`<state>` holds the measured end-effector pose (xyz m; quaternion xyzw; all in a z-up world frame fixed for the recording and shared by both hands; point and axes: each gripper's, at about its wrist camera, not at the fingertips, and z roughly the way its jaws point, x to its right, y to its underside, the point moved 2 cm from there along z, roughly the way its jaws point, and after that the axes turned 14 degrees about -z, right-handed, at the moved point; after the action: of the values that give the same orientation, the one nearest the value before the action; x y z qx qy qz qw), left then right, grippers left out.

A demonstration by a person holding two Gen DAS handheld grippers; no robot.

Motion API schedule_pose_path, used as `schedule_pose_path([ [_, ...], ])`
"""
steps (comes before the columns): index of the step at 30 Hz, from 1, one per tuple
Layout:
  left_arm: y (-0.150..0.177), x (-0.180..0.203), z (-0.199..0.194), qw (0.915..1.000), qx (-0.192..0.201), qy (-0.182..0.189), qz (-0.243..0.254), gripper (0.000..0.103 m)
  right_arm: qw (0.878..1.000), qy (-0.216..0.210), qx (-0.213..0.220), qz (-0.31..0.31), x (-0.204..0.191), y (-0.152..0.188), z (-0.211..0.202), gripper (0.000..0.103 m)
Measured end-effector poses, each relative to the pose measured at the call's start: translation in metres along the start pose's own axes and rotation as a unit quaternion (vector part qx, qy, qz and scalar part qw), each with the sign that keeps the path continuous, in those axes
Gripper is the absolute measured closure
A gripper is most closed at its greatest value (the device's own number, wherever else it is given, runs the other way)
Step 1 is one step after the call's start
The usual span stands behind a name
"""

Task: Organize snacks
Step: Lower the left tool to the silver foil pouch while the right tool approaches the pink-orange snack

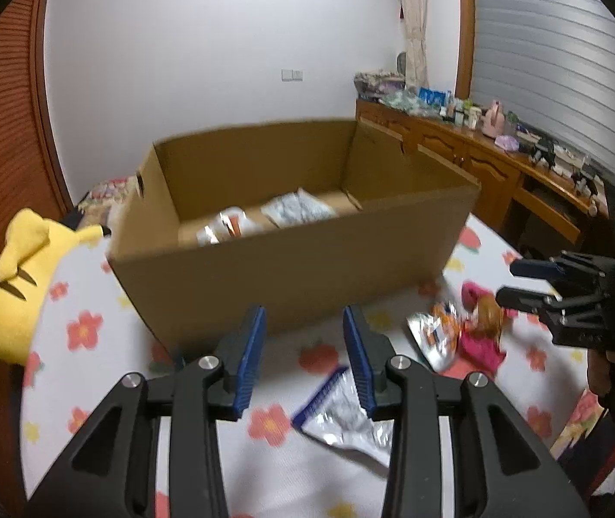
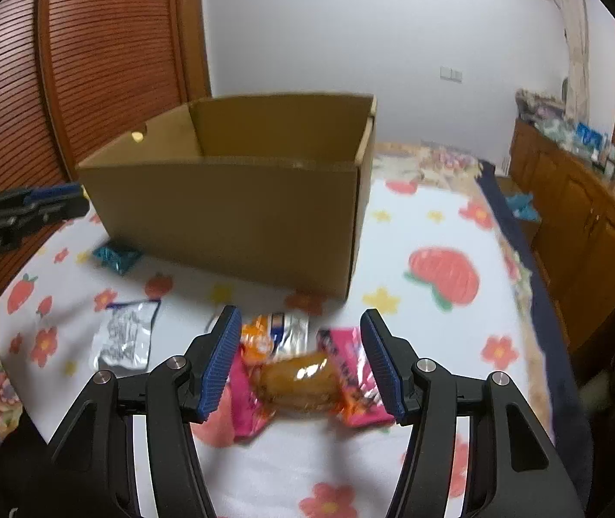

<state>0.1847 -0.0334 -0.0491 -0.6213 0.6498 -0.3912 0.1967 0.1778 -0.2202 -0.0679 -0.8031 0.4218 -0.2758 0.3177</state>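
An open cardboard box [image 1: 290, 267] [image 2: 229, 211] stands on the flowered bed sheet, with two snack packets [image 1: 294, 209] inside. My left gripper [image 1: 303, 358] is open and empty above the sheet, just in front of the box, with a silver-and-blue packet [image 1: 346, 423] [image 2: 128, 334] lying under its right finger. My right gripper [image 2: 301, 362] [image 1: 519, 282] is open, its fingers on either side of a pink packet with a brown snack [image 2: 303, 382] [image 1: 482, 323]. An orange-and-silver packet [image 2: 279, 330] [image 1: 435, 336] lies just beyond it.
A small blue packet [image 2: 115, 257] lies by the box's left corner. A yellow plush toy [image 1: 18, 280] sits at the bed's left edge. A wooden dresser [image 1: 502, 164] covered with clutter runs along the right wall. A slatted wooden door [image 2: 104, 64] is at the left.
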Motion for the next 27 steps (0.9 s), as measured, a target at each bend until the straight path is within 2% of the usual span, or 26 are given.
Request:
schedule_pose_path([
  [4, 0.022, 0.001, 0.010, 0.9997, -0.020, 0.003, -0.010, 0.066, 1.000, 0.003, -0.012, 0.005, -0.004, 0.009, 0.010, 0.044],
  [9, 0.045, 0.002, 0.021, 0.9997, -0.025, -0.005, -0.007, 0.066, 0.999, 0.030, -0.021, 0.020, -0.001, 0.010, 0.021, 0.044],
  [12, 0.053, -0.001, 0.028, 0.9995, -0.029, -0.004, -0.012, 0.066, 0.999, 0.027, -0.030, 0.037, 0.003, 0.013, 0.027, 0.044],
  [20, 0.058, -0.009, 0.031, 0.9992, -0.029, 0.002, -0.028, 0.064, 0.997, 0.030, -0.059, 0.030, -0.001, 0.021, 0.035, 0.044],
  [27, 0.060, -0.005, 0.032, 0.9995, -0.026, 0.002, -0.018, 0.061, 0.997, 0.031, -0.068, 0.028, -0.001, 0.034, 0.022, 0.043],
])
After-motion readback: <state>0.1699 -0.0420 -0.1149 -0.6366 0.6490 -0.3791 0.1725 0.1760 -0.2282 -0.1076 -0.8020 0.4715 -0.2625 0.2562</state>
